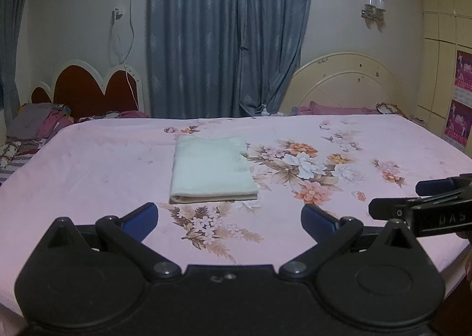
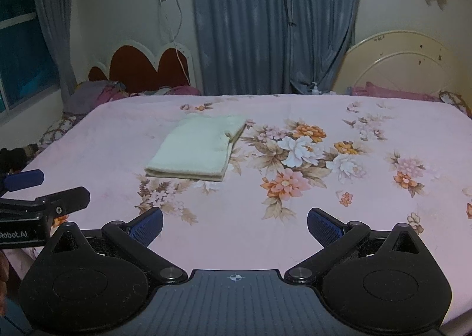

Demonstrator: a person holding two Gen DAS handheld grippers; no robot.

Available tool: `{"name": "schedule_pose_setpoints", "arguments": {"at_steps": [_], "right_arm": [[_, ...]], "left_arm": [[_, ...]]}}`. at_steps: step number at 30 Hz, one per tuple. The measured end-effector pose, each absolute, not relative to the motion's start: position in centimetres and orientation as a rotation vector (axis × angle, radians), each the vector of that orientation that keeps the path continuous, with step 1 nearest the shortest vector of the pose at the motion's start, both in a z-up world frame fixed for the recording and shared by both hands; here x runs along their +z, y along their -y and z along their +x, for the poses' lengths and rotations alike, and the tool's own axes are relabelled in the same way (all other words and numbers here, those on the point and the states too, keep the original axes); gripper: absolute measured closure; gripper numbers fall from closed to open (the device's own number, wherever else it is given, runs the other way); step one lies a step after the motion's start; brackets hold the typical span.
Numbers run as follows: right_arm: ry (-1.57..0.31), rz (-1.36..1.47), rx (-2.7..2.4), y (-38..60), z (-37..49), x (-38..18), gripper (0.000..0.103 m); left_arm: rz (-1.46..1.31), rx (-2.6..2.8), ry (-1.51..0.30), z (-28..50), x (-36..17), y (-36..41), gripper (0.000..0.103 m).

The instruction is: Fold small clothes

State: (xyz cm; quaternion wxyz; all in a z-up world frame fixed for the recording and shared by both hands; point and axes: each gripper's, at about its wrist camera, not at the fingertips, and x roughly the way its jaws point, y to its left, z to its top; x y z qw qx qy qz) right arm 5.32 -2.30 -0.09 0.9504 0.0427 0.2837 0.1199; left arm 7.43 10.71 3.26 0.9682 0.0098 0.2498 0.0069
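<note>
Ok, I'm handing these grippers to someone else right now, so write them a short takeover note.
Left gripper: open, nothing between its pads.
Right gripper: open, also empty.
The pale folded cloth lies flat on the pink floral bedsheet, ahead of both grippers and touched by neither.
Done: this cloth looks folded into a neat rectangle and released.
Left: no other unfolded piece shows on the sheet; a pile of clothes lies on the far bed, possibly next.

Floral pink bedsheet [image 1: 88, 164], blue curtains [image 1: 230, 34], headboards [image 1: 88, 85]
</note>
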Motion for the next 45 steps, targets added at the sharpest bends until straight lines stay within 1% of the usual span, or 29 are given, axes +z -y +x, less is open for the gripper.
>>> {"name": "schedule_pose_setpoints", "arguments": {"at_steps": [45], "right_arm": [[-0.571,0.078,0.238,3.3,5.0,0.3,0.0]], "left_arm": [[0.018,0.013,-0.486,6.9,4.1,-10.6,0.0]]}}
